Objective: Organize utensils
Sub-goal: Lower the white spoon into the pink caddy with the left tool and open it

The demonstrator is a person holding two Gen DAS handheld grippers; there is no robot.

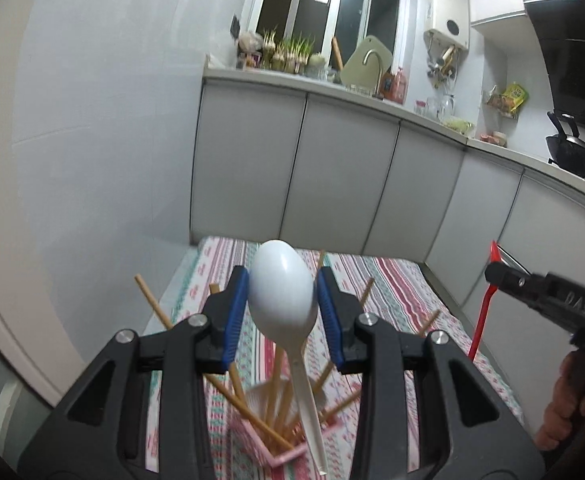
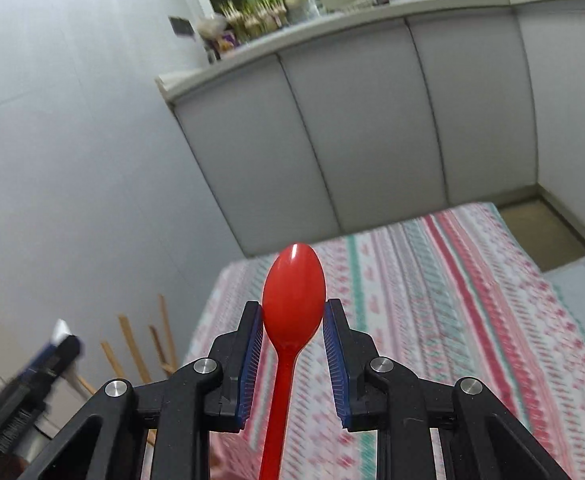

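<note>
While the left tongs (image 1: pixel 282 304) pinch the bowl of a white plastic spoon (image 1: pixel 282 292) between blue pads, handle hanging down, the right tongs (image 2: pixel 293 334) clamp the bowl of a red plastic spoon (image 2: pixel 292 304) the same way, both partly closed. Below the white spoon stands a pink holder (image 1: pixel 280 454) with wooden chopsticks (image 1: pixel 156 304) fanned out of it, on a striped cloth (image 1: pixel 388 288) over the tabletop. Beyond: grey cabinet doors (image 1: pixel 344 168), a counter (image 1: pixel 324 82) with potted sprouts (image 1: pixel 288 50), a dark window (image 1: pixel 324 4).
</note>
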